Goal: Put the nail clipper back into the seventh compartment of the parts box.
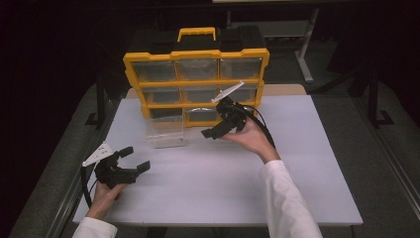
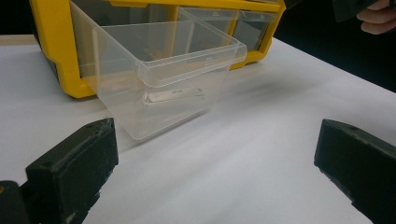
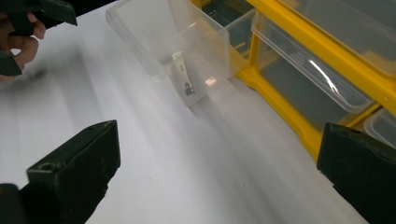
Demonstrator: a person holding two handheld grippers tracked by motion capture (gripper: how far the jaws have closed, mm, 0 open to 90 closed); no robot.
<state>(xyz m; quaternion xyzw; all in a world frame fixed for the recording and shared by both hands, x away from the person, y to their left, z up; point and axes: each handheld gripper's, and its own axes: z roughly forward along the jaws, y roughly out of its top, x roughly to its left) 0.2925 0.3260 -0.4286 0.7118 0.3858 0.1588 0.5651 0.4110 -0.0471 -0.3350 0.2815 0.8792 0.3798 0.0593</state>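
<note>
Dark floor and shadow surround a white table [image 1: 208, 193], at whose far edge stands a yellow organizer [image 1: 195, 82] with clear drawers and a black-and-yellow handle on top. One drawer [image 1: 166, 131] is pulled out of the bottom row and sits on the table, its back end at the organizer's frame. In the left gripper view it lies ahead of the jaws and a little toward the left one, well clear of both; a small flat metal piece [image 2: 173, 94] rests on its floor, and any writing on it is too blurred to read. The left gripper [image 1: 134, 159] rests low over the table with jaws spread wide, holding nothing. The right gripper [image 1: 216, 130] is held above the table just beside the organizer, jaws wide and empty; in its own view the drawer lies ahead between them, nearer the left jaw.
</note>
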